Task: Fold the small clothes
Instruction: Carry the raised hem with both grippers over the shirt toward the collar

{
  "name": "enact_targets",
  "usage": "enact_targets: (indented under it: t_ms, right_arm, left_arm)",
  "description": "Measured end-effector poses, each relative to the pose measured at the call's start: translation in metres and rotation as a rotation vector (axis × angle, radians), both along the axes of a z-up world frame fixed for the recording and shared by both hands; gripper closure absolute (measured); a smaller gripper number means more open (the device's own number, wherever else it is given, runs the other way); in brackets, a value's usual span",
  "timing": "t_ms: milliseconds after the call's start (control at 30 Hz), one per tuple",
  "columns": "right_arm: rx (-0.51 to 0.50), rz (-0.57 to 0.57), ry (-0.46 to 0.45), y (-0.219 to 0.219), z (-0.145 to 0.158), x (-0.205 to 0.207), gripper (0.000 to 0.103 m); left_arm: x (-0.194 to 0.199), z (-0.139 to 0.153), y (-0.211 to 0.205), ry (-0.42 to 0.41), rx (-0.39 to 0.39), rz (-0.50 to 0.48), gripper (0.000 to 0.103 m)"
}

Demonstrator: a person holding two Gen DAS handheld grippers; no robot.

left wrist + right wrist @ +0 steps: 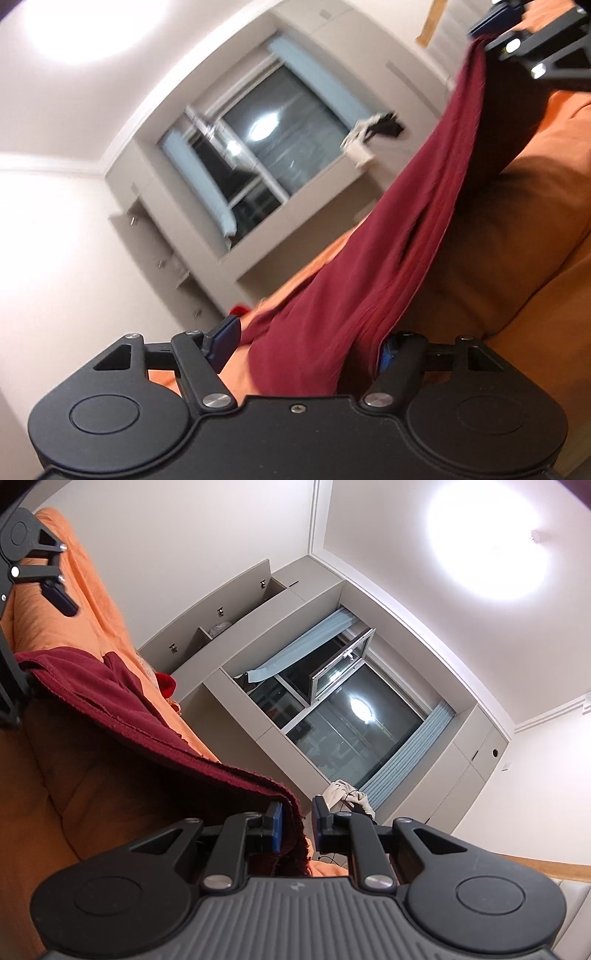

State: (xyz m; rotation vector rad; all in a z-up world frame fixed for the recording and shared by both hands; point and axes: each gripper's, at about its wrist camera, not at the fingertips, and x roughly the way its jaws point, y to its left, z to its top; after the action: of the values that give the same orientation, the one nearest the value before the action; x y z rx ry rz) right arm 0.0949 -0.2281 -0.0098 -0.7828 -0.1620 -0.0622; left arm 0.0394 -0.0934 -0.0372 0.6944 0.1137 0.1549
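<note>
A dark red garment hangs stretched between my two grippers above an orange bed cover. My left gripper has its jaws wide apart; the cloth drapes between its fingers and against the right one. The right gripper shows at the top right of the left wrist view, at the cloth's far end. In the right wrist view the red garment runs into my right gripper, whose jaws stand a little apart with the cloth's edge between them. The left gripper shows at the upper left there.
The orange bed cover lies under the cloth. A window with blue curtains and grey cabinets is ahead. A pile of pale and dark clothes lies near the window. A small red object sits on the bed's far side.
</note>
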Motion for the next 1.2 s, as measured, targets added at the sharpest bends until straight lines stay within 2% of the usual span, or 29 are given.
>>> enact_targets:
  t_ms: [100, 267, 367, 433, 567, 633, 733, 833, 1067, 1100, 1133, 1200]
  right_arm:
    - [-0.001, -0.005, -0.002, 0.002, 0.0, 0.0, 0.086]
    - [0.003, -0.009, -0.003, 0.003, 0.0, 0.0, 0.086]
    - [0.002, -0.014, 0.0, 0.004, -0.001, -0.001, 0.086]
    - [0.002, -0.015, 0.011, 0.002, 0.0, 0.0, 0.084]
    - [-0.006, -0.008, 0.043, 0.001, -0.002, 0.001, 0.083]
    - [-0.017, 0.0, 0.059, 0.002, -0.004, 0.001, 0.083]
    - [-0.033, 0.012, 0.086, 0.003, -0.006, -0.001, 0.083]
    - [-0.054, 0.025, 0.129, 0.005, -0.011, -0.001, 0.083]
    - [-0.141, 0.04, 0.275, 0.012, -0.027, 0.006, 0.082]
    - [-0.143, 0.039, 0.289, 0.013, -0.028, 0.007, 0.085]
    - [-0.143, 0.041, 0.297, 0.013, -0.029, 0.008, 0.095]
    - [-0.149, 0.043, 0.298, 0.015, -0.03, 0.007, 0.097]
  left_arm:
    - [0.002, 0.003, 0.016, 0.048, -0.038, 0.066, 0.029]
    - [0.009, 0.003, 0.032, 0.125, -0.06, 0.113, 0.03]
    - [0.012, 0.005, 0.038, 0.144, -0.068, 0.124, 0.04]
    - [0.01, 0.007, 0.043, 0.154, -0.092, 0.132, 0.055]
    - [0.004, 0.012, 0.05, 0.146, -0.135, 0.137, 0.065]
    - [0.002, 0.017, 0.05, 0.128, -0.141, 0.136, 0.083]
    - [0.0, 0.027, 0.051, 0.106, -0.147, 0.114, 0.094]
    - [-0.004, 0.035, 0.053, 0.087, -0.133, 0.093, 0.096]
    - [-0.013, 0.044, 0.052, -0.002, 0.025, 0.038, 0.096]
    - [-0.013, 0.044, 0.054, 0.003, 0.026, 0.037, 0.096]
    - [-0.014, 0.044, 0.055, 0.013, 0.023, 0.037, 0.096]
    - [-0.015, 0.043, 0.058, 0.028, 0.019, 0.038, 0.097]
